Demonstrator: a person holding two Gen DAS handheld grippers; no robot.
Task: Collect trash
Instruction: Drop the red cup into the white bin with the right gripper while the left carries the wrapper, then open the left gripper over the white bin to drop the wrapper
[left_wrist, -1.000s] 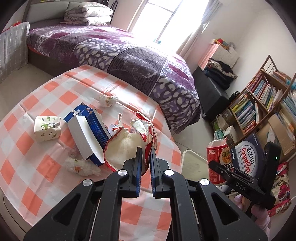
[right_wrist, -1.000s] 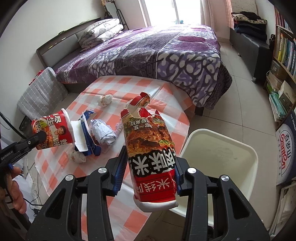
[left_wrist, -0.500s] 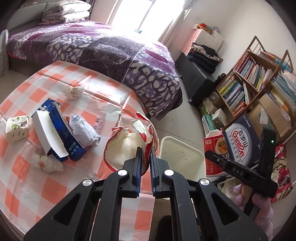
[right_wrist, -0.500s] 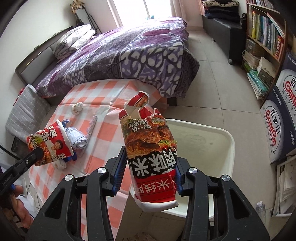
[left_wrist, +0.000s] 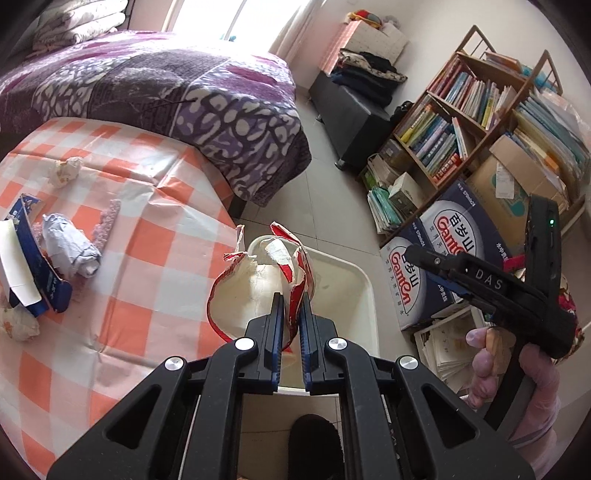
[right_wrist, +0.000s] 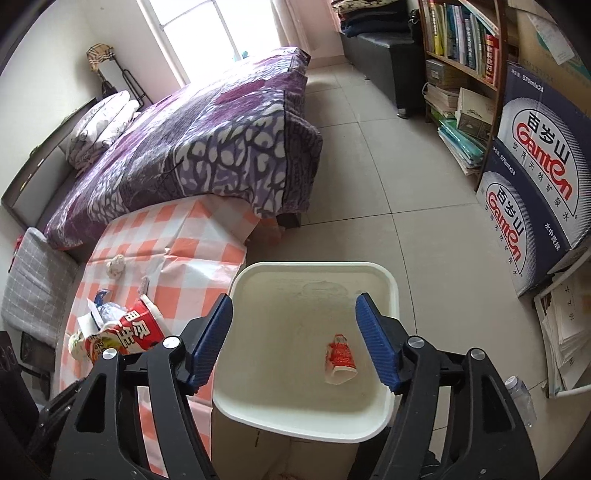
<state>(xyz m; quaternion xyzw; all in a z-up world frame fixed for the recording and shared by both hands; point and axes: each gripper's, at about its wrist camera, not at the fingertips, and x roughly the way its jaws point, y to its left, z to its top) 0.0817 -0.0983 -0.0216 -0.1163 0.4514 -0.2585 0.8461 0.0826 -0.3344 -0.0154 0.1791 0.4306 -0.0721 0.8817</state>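
Left tool (left_wrist: 291, 314) tilts downward, jaws pinched tight; right tool (right_wrist: 293, 341), jaws just spread apart, holds nothing.

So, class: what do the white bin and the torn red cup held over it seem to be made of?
White bin: probably moulded plastic, smooth and matte, with a rounded one-piece rim. Torn red cup: likely printed paperboard, its white lining showing along ragged, creased tears.

I count two torn noodle cups (left_wrist: 258, 291) (right_wrist: 340, 360), one white bin (right_wrist: 314, 413), two Ganten boxes (right_wrist: 543, 162) (right_wrist: 517, 229), two crumpled paper wads (left_wrist: 66, 171) (left_wrist: 72, 245).
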